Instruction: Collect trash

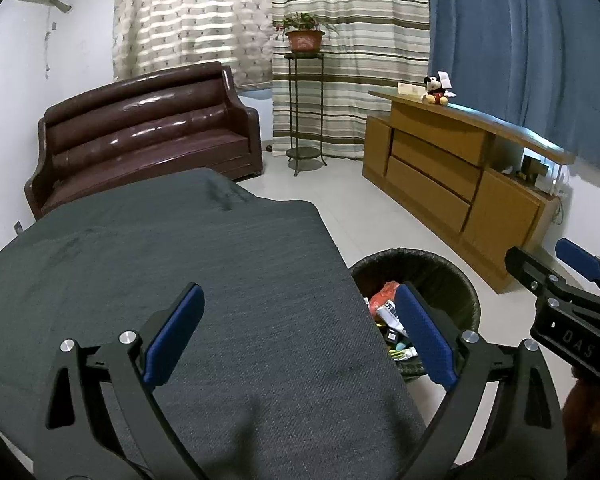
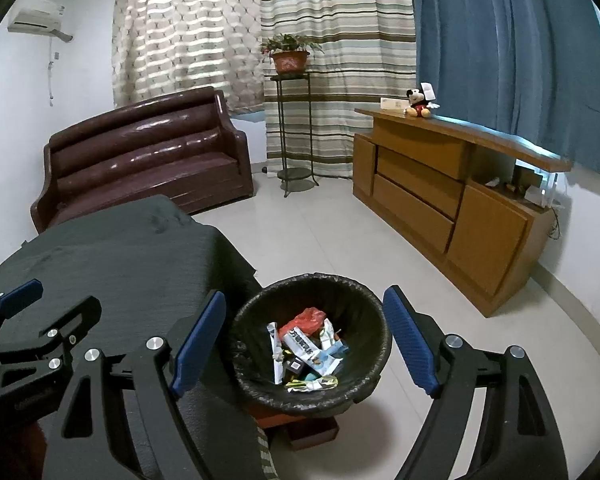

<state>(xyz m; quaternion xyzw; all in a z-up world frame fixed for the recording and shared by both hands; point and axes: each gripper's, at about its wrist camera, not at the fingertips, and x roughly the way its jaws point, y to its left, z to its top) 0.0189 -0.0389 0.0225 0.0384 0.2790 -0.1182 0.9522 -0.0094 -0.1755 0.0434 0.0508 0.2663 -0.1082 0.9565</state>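
Note:
A round bin lined with a black bag point(image 2: 380, 334) stands on the floor beside a table draped in dark grey cloth point(image 1: 180, 272). Inside the bin lie several wrappers point(image 2: 306, 346), white, red and blue. My right gripper point(image 2: 304, 336) hovers over the bin, open, with nothing between its blue pads point(image 2: 410, 346). My left gripper point(image 1: 300, 334) hangs open above the cloth at the table's right edge, empty; the bin point(image 1: 440, 276) shows behind its right pad point(image 1: 424, 336). The right gripper point(image 1: 568, 276) enters the left wrist view from the right.
A brown leather sofa point(image 2: 140, 152) stands against the far wall behind the table. A wooden sideboard point(image 2: 440, 200) with a plush toy point(image 2: 418, 104) runs along the right. A plant stand point(image 2: 294, 128) with a potted plant stands before the curtains. Pale floor tiles point(image 2: 320, 236) lie between them.

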